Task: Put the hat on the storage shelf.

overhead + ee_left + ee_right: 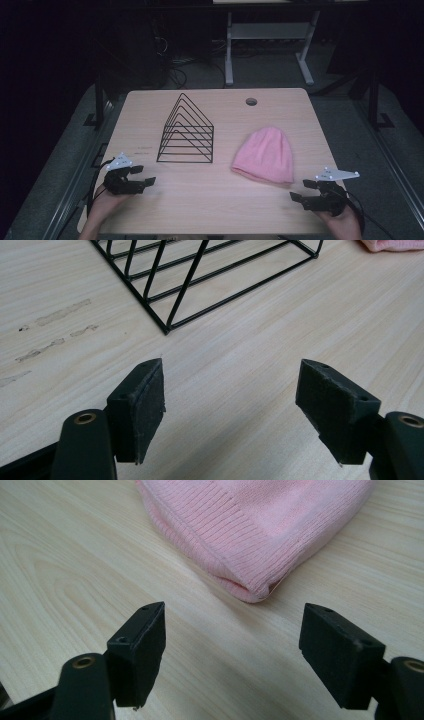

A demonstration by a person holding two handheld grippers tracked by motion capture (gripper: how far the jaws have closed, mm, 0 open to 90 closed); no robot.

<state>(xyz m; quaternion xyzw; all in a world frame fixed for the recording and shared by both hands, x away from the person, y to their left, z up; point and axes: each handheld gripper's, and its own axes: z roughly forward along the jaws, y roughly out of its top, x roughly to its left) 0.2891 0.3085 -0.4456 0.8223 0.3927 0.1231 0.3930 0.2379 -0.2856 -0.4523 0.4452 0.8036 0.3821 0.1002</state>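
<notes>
A pink knitted beanie (265, 155) lies flat on the right half of the wooden table (215, 200). A black wire rack (186, 131) of nested triangles stands left of centre. My left gripper (145, 175) rests at the front left, open and holding nothing, a short way from the rack's near corner (166, 330). My right gripper (301, 190) sits at the front right, open, with the beanie's ribbed hem corner (252, 587) just beyond its jaws. Neither gripper touches anything but the table.
A round cable hole (251, 102) sits near the table's far edge. Faint scuff marks (55, 335) show on the tabletop left of the rack. Behind the table stand a white desk frame (270, 45) and cables on the floor.
</notes>
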